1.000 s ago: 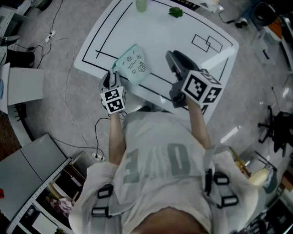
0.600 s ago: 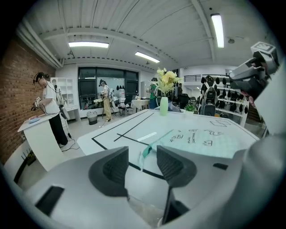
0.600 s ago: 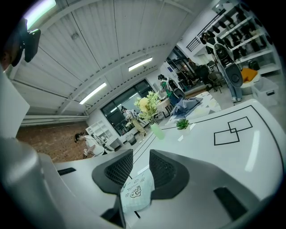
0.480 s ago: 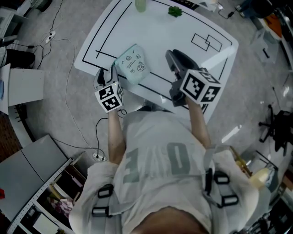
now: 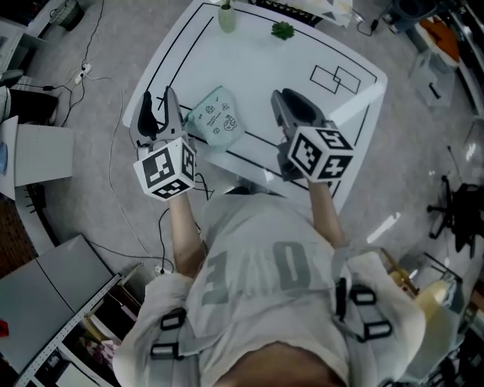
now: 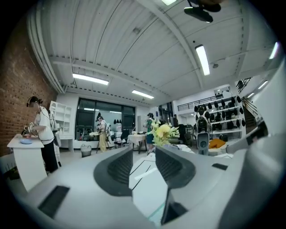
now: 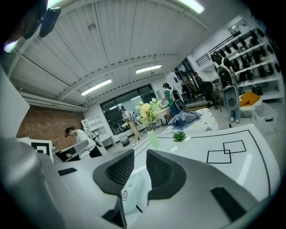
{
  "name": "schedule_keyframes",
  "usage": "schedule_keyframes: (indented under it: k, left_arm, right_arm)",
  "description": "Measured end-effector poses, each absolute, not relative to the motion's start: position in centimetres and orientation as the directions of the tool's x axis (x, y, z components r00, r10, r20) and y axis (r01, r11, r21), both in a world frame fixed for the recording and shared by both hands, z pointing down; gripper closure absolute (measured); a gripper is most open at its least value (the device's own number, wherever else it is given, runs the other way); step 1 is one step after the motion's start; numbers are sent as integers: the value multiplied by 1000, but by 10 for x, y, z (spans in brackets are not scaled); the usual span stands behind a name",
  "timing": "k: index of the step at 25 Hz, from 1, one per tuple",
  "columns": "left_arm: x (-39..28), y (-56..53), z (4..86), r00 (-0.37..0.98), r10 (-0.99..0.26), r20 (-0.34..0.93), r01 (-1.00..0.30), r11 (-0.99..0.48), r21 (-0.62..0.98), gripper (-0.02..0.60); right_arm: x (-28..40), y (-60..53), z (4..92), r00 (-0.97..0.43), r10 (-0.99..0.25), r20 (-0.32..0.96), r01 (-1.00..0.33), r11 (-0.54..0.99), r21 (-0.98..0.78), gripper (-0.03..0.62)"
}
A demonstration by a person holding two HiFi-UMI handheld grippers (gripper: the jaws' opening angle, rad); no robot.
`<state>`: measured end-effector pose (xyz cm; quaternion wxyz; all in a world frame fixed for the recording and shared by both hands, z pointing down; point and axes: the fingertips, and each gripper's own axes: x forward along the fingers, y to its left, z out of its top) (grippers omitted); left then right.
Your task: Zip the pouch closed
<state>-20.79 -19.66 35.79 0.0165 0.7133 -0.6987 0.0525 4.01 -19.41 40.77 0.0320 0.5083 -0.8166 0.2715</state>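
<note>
Logging state: left gripper [image 5: 156,102] was held up beside the surface's left edge, clear of the surface [image 5: 257,64] and pointing roughly level into the room. Its jaws had just been opening and stood spread, with nothing between them; only the far room showed through the gap. Right gripper [image 7: 140,161] sat over the near edge, right of the middle; couldn't tell whether it touched the surface. Its jaws had just been closing and stood with a narrow gap left, pads not meeting and nothing pinched. Pouch [image 5: 218,117] lay flat near the near-left corner, across the black line [image 5: 253,142] drawn along the near edge, between the two grippers and touched by neither. It was mint-coloured with small printed doodles; in the right gripper view it showed low through that gripper's gap, lying off beyond the jaws. Couldn't tell from any view how far the zip was run. Each gripper's marker cube [image 5: 165,170] faced the head camera. At the far edge stood a pale green vase [image 5: 227,17] with flowers, and a small green plant [image 5: 283,30] just to its right. Two overlapping rectangles [image 5: 336,75] were drawn toward the far-right corner. Left gripper view also caught a person [image 6: 42,134] at a white stand by a brick wall [image 6: 20,89].
</note>
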Motion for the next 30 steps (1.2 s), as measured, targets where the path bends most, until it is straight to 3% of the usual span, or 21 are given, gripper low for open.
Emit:
schedule_keyframes:
  k: [4, 7, 11, 17, 30]
  left_arm:
    - [-190, -191, 329, 45, -999, 26, -995, -47, -83, 540]
    - [-169, -188, 318, 98, -995, -15, -991, -96, -94, 571]
    - [-141, -181, 312, 190, -979, -72, -982, -190, -16, 574]
    - [-103, -179, 315, 275, -960, -55, -961, -274, -36, 574]
    - [-107, -182, 330, 272, -962, -8, -962, -272, -14, 575]
  right_arm:
    - [39, -198, 405, -458, -828, 322, -872, 349, -344, 513]
    - [40, -201, 397, -435, -852, 291, -882, 339, -327, 539]
    - [40, -203, 387, -395, -884, 250, -899, 317, -301, 583]
    - [33, -197, 378, -394, -893, 218, -912, 350, -213, 588]
    - [28, -192, 379, -410, -884, 225, -907, 370, -199, 588]
